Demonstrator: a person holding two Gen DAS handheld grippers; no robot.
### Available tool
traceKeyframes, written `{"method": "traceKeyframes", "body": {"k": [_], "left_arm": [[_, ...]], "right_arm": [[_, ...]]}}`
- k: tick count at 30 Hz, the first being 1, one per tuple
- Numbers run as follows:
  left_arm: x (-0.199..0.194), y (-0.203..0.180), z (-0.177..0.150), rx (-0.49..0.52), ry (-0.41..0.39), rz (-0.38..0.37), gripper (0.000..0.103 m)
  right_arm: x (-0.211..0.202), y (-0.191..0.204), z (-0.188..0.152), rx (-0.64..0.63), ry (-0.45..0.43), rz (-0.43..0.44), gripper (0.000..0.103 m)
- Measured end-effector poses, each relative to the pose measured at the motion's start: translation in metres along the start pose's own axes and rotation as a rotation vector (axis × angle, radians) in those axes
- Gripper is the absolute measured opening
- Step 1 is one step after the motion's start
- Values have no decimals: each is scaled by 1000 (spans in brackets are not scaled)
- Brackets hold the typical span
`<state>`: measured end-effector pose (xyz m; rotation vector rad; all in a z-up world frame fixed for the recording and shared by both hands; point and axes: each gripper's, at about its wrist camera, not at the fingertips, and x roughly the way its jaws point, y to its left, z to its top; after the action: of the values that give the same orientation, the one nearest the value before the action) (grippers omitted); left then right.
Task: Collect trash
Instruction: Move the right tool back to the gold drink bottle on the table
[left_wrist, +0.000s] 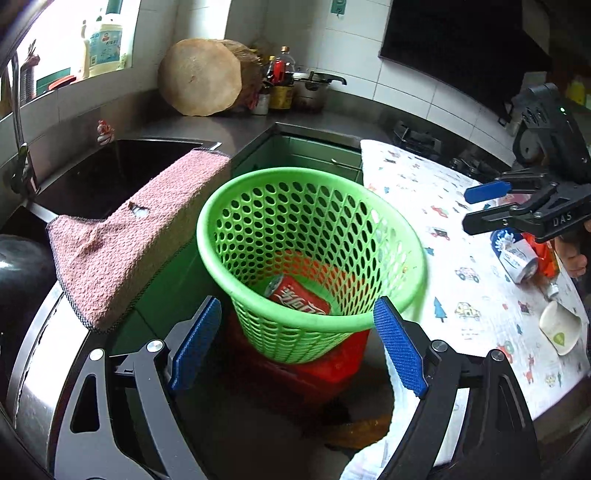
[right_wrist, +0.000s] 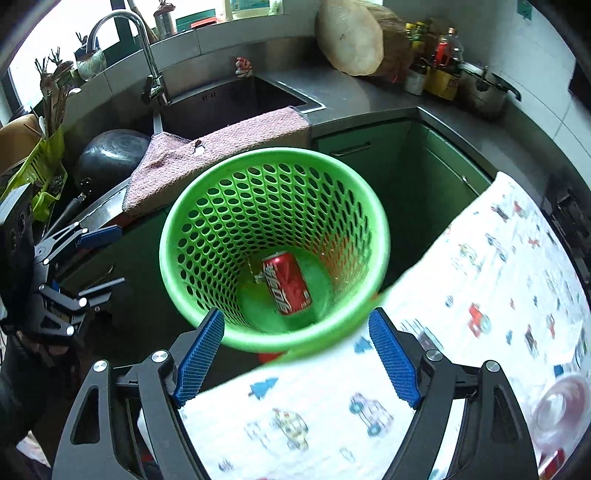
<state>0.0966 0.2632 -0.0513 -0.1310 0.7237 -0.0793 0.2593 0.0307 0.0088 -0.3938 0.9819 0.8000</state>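
A green perforated basket (left_wrist: 399, 236) (right_wrist: 184, 229) stands on a red stool (left_wrist: 332, 373) beside the table. A red cola can (left_wrist: 299, 297) (right_wrist: 287, 282) lies on its side at the basket's bottom. My left gripper (left_wrist: 297, 345) is open and empty, low in front of the basket. My right gripper (right_wrist: 295, 354) is open and empty above the table edge, near the basket's rim; it also shows in the left wrist view (left_wrist: 469, 208). On the patterned tablecloth (left_wrist: 413, 192) (right_wrist: 480, 280) lie a blue-white can (left_wrist: 517, 254), an orange wrapper (left_wrist: 546, 258) and a tipped white paper cup (left_wrist: 559, 326).
A pink towel (left_wrist: 129, 236) (right_wrist: 221, 147) hangs over the sink edge (right_wrist: 229, 99). A faucet (right_wrist: 144, 55), a dark wok (right_wrist: 110, 155), a round chopping block (left_wrist: 201, 75), bottles and a pot (right_wrist: 480, 92) line the counter. A clear cup (right_wrist: 561, 406) sits at the right.
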Motion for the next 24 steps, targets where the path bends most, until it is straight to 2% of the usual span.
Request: {"method": "traceKeyframes", "body": {"k": [5,11,19,24], "left_arm": [[-7,-32,2,57,-11,-43,86],[-7,-80,0,118,1,-108,86],[-2,-155,-5,230,11,-200,86],[3,-191,-6,300,27,-235,86]], "right_arm": [[-49,-31,-67,72,14,-99,81],[-90,-76,-152,182,45,-201,83],[-131,-138,-236,354,53,-311,83],[-133,-177,-273,504,52,-295,83]]}}
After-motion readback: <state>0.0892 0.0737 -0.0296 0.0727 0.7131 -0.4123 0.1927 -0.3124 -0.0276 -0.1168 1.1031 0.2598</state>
